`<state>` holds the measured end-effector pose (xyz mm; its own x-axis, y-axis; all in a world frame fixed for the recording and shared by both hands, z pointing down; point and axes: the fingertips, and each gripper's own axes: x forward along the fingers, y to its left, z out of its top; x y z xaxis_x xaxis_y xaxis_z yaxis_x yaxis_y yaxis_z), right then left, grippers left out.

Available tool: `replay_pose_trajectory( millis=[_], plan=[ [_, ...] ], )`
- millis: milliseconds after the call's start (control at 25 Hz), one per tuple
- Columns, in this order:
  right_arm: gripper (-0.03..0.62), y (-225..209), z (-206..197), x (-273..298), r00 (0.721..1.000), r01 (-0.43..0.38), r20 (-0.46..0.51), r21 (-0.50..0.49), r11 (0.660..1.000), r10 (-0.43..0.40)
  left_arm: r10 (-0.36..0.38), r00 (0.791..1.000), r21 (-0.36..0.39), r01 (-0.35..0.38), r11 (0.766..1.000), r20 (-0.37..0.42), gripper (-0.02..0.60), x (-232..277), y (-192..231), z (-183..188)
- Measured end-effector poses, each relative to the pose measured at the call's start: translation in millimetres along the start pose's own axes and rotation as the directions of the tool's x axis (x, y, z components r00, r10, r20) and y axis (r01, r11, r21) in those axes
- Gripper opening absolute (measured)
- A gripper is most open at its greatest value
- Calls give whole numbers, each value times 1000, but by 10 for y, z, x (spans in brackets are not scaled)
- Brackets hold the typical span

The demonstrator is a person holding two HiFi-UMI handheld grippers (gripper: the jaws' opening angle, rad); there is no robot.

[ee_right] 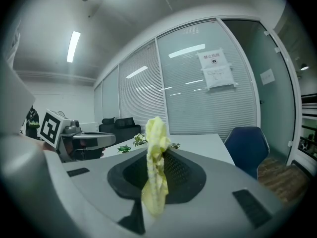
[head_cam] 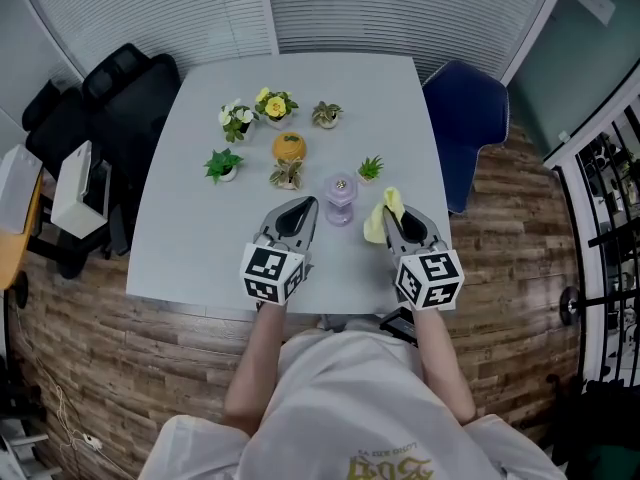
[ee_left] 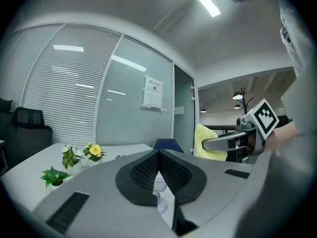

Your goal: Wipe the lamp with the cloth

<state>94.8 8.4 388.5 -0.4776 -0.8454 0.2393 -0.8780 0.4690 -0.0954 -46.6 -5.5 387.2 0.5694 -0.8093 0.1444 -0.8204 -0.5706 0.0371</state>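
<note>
Pots (head_cam: 227,174) on bench (head_cam: 190,248) hold small plants; lamp (head_cam: 340,196) stands btwn my grippers. Right gripper (head_cam: 390,218) fingers clamp the cloth (ee_right: 154,182), left gripper (ee_left: 158,155) fingers clenched, empty. Head view alone shows lamp whole.

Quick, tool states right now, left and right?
Left tool: closed, empty.
Right tool: closed on the cloth.

lamp (ee_left: 159,185) mostly hidden (behind left gripper (ee_left: 158,152)).
</note>
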Motion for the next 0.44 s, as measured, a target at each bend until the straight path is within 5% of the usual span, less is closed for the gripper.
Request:
replay_pose_trajectory(
  millis=[440],
  plan=[
    [64, -23, 3, -4, 1000, -13, -4, 19, 1000, 13, -25, 1000, 38, 26, 999, -12, 2, -9, -21, -4]
  ],
)
